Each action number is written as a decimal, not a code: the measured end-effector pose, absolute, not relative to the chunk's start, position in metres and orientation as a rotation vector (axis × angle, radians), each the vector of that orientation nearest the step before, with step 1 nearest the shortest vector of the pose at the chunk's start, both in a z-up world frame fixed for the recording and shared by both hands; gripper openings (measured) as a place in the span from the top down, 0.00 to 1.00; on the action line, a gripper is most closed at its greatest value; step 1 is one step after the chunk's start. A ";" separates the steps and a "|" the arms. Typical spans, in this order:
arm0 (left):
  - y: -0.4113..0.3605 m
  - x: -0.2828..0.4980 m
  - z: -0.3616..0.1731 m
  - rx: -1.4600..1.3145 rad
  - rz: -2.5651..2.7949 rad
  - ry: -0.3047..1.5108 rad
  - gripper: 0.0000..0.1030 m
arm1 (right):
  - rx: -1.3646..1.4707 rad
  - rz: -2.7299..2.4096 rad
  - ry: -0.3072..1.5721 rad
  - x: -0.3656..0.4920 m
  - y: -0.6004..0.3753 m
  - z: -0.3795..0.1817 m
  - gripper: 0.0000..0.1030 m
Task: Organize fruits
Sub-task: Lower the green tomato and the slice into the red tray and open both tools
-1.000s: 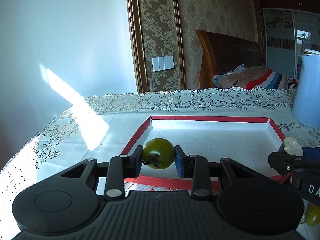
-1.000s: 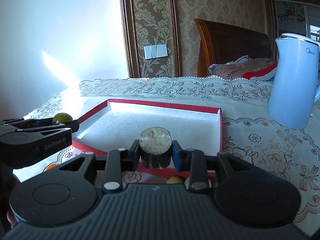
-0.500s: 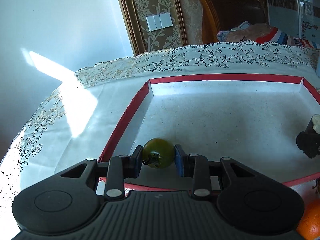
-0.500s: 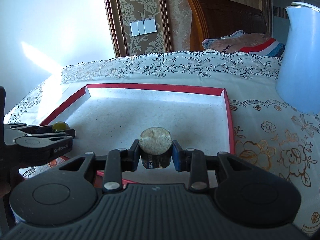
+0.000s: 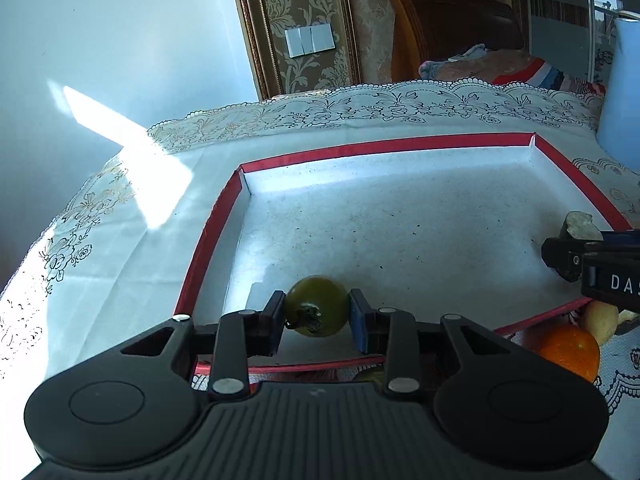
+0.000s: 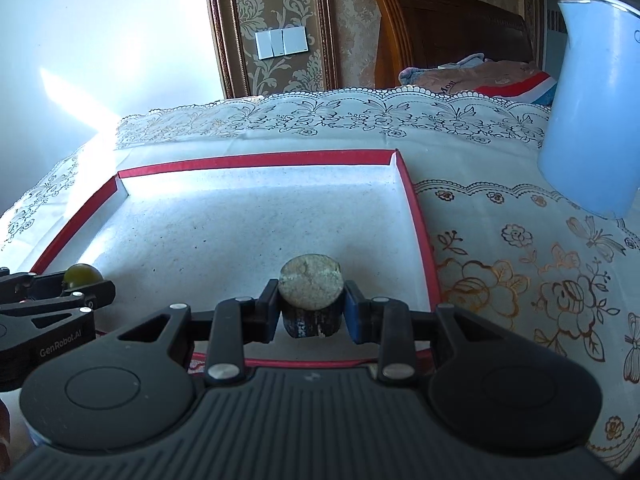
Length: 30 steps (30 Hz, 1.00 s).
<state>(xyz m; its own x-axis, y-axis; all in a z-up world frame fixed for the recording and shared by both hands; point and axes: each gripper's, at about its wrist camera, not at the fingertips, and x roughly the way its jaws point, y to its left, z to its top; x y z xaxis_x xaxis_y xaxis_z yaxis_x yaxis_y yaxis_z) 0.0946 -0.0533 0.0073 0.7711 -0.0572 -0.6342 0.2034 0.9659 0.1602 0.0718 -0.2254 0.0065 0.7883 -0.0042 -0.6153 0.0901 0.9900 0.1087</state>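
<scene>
Both tools [image 5: 317, 318] [image 6: 308, 312] grip fruit over tray [image 5: 208, 248].

Kettle [image 6: 592, 112] cropped; pale fruit [image 5: 600, 316] possibly apple.

Left gripper [image 5: 317, 315] level, pointing fwd, jaws clamped w/ a small round item between. Right gripper [image 6: 310, 312] alongside it, also level, jaws clamped on a stubby piece.

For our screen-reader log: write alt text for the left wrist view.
The left tool grips a green tomato low over the red-rimmed tray. At right, the right tool holds a dark chunk; an orange lies outside the tray.
</scene>
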 end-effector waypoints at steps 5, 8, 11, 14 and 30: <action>-0.053 0.089 0.006 0.189 -0.112 0.662 0.69 | 0.120 -0.036 0.658 0.067 -0.220 0.006 0.70; -0.053 0.094 0.006 0.158 -0.095 0.661 0.68 | 0.122 -0.034 0.656 0.069 -0.218 0.006 0.70; -0.056 0.097 0.004 0.149 -0.077 0.647 0.68 | 0.108 -0.032 0.650 0.069 -0.212 0.006 0.70; -0.060 0.100 0.001 0.158 -0.063 0.641 0.68 | 0.102 -0.024 0.646 0.069 -0.209 0.006 0.70; -0.062 0.100 -0.001 0.123 -0.100 0.619 0.47 | 0.102 -0.004 0.630 0.066 -0.203 0.006 0.68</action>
